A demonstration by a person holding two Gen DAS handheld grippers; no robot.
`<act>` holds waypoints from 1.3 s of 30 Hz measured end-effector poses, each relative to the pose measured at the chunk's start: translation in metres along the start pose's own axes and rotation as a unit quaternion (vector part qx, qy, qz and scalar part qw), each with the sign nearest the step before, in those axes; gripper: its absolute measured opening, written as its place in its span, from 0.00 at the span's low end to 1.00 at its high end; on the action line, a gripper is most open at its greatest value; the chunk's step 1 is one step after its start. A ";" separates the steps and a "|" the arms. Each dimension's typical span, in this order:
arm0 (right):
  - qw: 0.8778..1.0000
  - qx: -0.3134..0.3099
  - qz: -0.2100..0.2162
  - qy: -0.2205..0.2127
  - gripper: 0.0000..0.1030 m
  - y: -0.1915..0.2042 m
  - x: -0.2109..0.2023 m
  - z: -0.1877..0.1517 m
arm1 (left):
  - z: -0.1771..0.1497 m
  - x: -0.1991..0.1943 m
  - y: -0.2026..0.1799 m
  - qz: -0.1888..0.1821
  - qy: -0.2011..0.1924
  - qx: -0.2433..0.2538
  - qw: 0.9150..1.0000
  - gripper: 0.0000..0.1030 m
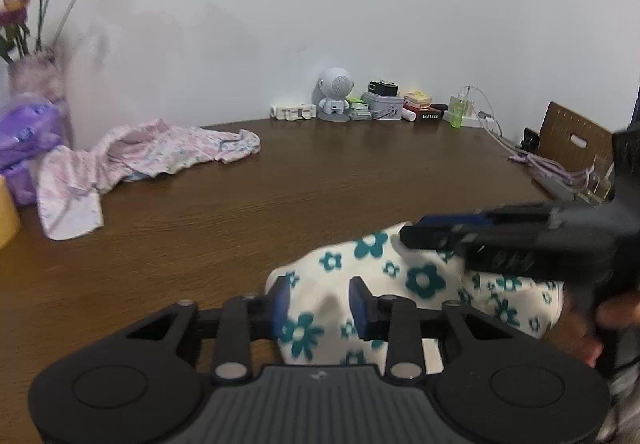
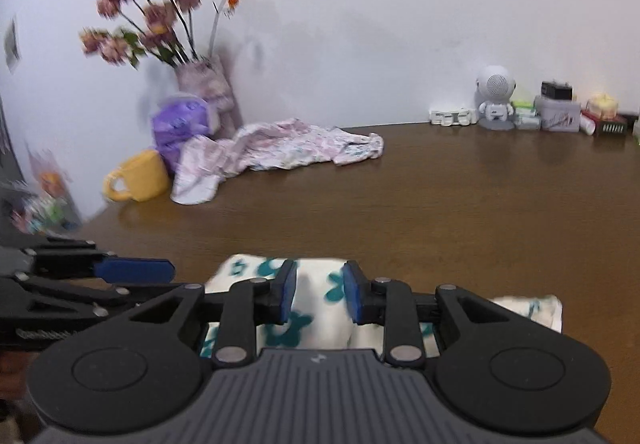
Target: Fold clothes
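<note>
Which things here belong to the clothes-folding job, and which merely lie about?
Job: flowered white cloth, pink garment, left gripper, right gripper.

Lying about: yellow mug, flower vase, robot-shaped speaker, purple pack.

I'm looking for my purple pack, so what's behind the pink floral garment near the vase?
Behind the pink garment sits a purple pack against the vase, with a yellow mug beside it. The garment covers the pack's lower edge.

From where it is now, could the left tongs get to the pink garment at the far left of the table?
Probably yes: bare table lies between the left tongs and the pink garment. But the tongs straddle the flowered cloth, so they would have to leave it first.
</note>
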State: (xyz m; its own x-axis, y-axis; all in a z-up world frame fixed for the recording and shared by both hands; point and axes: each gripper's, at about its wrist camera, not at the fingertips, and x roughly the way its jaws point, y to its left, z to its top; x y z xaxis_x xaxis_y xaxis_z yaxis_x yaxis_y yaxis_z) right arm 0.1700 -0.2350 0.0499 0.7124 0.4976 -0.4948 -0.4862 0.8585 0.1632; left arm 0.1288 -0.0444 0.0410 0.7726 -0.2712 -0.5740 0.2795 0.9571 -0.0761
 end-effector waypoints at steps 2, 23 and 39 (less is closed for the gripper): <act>1.000 0.001 -0.008 0.011 0.19 -0.002 0.011 -0.003 | 0.003 0.012 0.004 -0.004 0.006 -0.008 1.000 0.20; 0.999 0.035 -0.010 -0.028 0.20 -0.008 -0.002 -0.025 | -0.003 0.014 0.026 -0.006 -0.026 -0.089 0.996 0.23; 0.999 0.007 -0.022 -0.026 0.20 0.009 -0.004 -0.033 | 0.008 0.030 0.020 0.008 -0.007 -0.094 0.995 0.28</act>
State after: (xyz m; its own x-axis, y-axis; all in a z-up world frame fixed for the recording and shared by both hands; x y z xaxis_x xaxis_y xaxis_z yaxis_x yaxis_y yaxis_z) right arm 0.1461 -0.2337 0.0250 0.7589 0.4649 -0.4560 -0.4470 0.8811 0.1545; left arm 0.1623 -0.0346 0.0292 0.7844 -0.2553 -0.5654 0.1556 0.9632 -0.2190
